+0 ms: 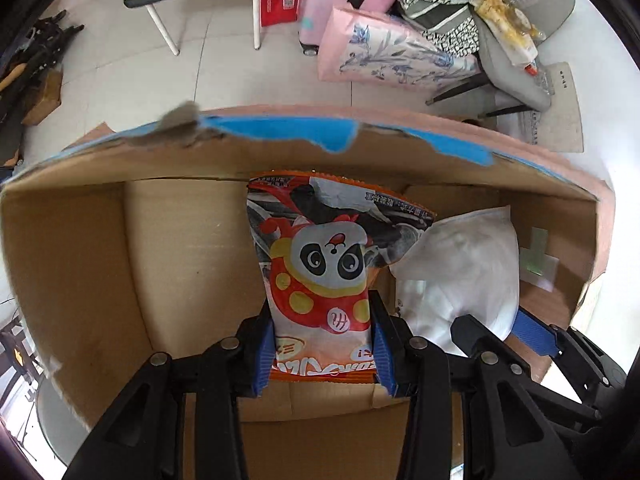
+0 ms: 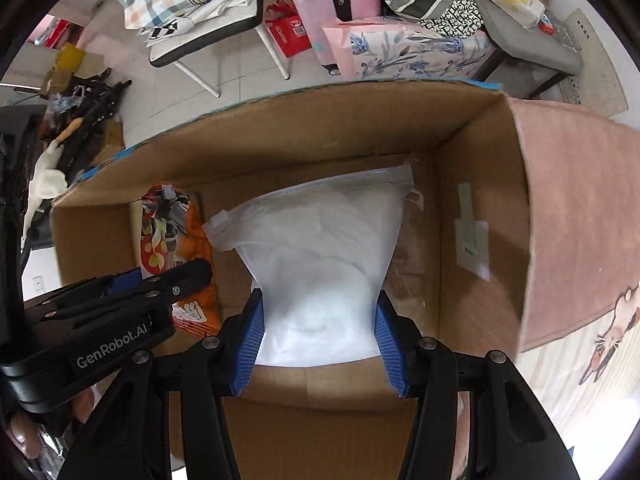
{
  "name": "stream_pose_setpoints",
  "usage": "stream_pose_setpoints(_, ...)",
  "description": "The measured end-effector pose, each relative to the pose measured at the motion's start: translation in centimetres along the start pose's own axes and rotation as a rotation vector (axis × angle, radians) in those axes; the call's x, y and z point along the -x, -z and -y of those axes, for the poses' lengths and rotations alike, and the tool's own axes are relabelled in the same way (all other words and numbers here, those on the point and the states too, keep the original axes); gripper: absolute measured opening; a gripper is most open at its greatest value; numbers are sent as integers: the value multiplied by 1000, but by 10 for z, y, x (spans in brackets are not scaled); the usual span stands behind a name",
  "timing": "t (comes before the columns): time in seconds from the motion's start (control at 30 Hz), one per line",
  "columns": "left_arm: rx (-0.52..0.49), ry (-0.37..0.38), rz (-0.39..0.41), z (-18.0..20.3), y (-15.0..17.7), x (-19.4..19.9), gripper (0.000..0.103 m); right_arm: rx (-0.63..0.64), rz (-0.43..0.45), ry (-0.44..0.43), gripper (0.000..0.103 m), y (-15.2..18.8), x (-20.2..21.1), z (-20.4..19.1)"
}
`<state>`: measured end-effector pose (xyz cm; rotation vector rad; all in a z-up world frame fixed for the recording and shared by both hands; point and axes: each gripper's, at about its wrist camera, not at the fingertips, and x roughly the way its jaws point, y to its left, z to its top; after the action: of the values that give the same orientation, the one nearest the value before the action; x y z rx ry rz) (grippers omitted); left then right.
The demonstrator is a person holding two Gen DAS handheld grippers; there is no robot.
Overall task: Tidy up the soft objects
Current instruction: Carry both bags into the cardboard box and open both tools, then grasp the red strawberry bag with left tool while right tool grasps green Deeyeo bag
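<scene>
I am holding one soft item in each gripper, both lowered into an open cardboard box [image 1: 180,264] whose far wall has torn blue tape along its rim.

My left gripper [image 1: 323,344] has its jaws pinching the near end of a snack packet [image 1: 320,264], orange and white with a cartoon panda printed on it. The packet's long axis runs straight away from the jaws, from near to far, and its far end reaches almost to the far wall of the box.

My right gripper [image 2: 319,326] has its jaws pinching the near end of a clear zip bag [image 2: 320,248] stuffed with something soft and white. The bag also points away from the jaws, with its zip seal at the far end.

The two items lie side by side, packet to the left and bag to the right, close enough that the bag's far left corner appears to touch or overlap the packet's right edge. Whether either one rests on the box floor I cannot tell.

My judgement is that the coming move is a release, and it turns on each item hanging straight ahead of its own jaws with bare box floor left of the packet.
</scene>
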<state>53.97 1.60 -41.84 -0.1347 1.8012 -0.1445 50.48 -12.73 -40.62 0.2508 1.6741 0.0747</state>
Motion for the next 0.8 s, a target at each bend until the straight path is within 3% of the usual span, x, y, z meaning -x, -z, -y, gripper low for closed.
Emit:
stream_pose_setpoints(0.13,18,-11,-9,-4,0,-3,40,-3,-5,0,66,-9,-8,1)
stream_pose_setpoints(0.17,21,-14,-8,-6,-1,-1,41,-3,-1,2,74,-9,-6,1)
stream_pose_setpoints(0.2,27,-22,2,-8,0,2,46,-4,4,6,87,-12,-5,2)
stream_pose_setpoints(0.27,41,-14,18,-13,2,10,67,-8,16,13,96,-12,2,4)
stream_pose_setpoints(0.33,50,-12,43,-17,8,21,84,-7,16,-3,96,-9,9,4)
stream_pose_setpoints(0.47,33,-67,86,-17,19,39,98,28,18,24,100,6,24,-4)
stream_pose_setpoints(0.8,18,-123,241,-26,91,89,99,128,149,95,103,69,70,-24)
